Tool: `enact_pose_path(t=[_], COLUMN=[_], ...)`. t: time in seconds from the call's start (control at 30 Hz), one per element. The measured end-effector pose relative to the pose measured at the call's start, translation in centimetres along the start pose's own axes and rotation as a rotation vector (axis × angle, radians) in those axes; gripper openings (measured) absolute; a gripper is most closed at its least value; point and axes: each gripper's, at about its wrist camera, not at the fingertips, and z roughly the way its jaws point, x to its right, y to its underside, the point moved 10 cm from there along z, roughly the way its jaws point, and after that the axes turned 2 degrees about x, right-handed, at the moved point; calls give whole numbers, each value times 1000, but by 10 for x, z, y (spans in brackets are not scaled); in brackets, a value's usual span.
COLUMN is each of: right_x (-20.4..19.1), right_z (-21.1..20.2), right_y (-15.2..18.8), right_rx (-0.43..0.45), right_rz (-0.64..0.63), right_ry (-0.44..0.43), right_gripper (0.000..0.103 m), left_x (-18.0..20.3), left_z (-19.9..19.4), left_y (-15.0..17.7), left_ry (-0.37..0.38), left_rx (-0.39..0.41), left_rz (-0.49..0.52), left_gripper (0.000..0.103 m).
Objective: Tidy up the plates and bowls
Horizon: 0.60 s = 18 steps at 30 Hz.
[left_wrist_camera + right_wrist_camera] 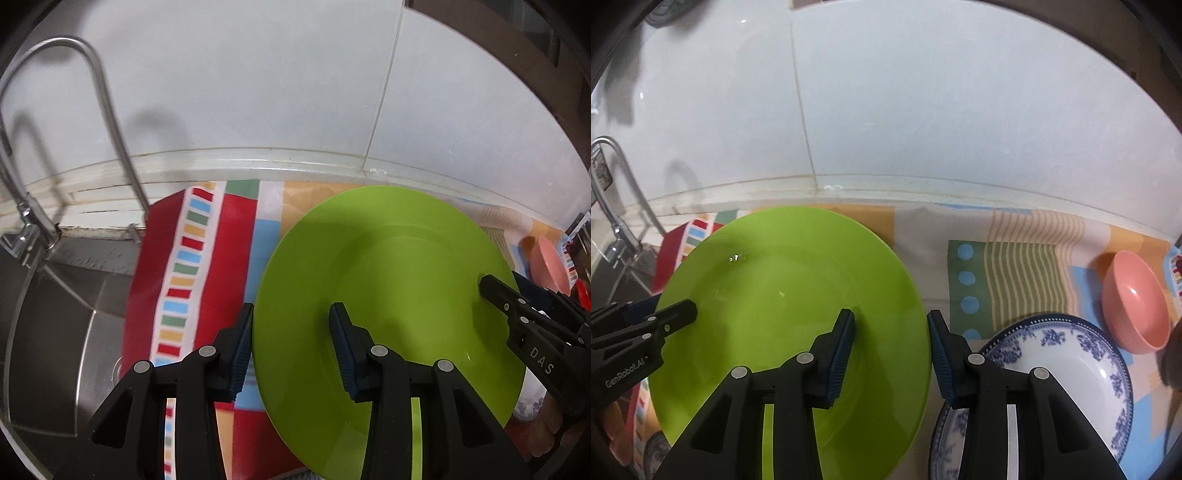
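A green plate is held level above the patterned cloth. My left gripper straddles its left rim, jaws wide, one finger above the plate and one beside the rim. My right gripper straddles the right rim of the green plate the same way, jaws wide. Each gripper shows in the other's view, the right gripper and the left gripper. A blue-and-white plate lies at the lower right. A pink bowl stands beyond it and also shows in the left wrist view.
A steel sink with a curved tap is on the left. A colourful patterned cloth covers the counter. A white tiled wall runs along the back.
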Motion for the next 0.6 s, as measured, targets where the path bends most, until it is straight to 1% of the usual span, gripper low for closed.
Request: enact_pose_path(t=[0.03,0.3,0.43,0.6], right_x=[-2,-18,-23,-29], right_z=[-7,-46,-61,-77], right_y=[1,13,23,36], right_rx=[6,44,48,48], right_rz=[-1,-23,-29,-40], right_ry=[-3,-17,-34,-51], right_gripper=[41,41,41,41], left_x=[5,-4,-9,-14], left_z=[-2,-49,-68,-89], left_y=[2,21,33,54], left_ry=[-4,-23,-35,-41], left_rx=[6,38,54,53], left_rz=[-2,-34,-49,-66], left_gripper=[40,40,40,40])
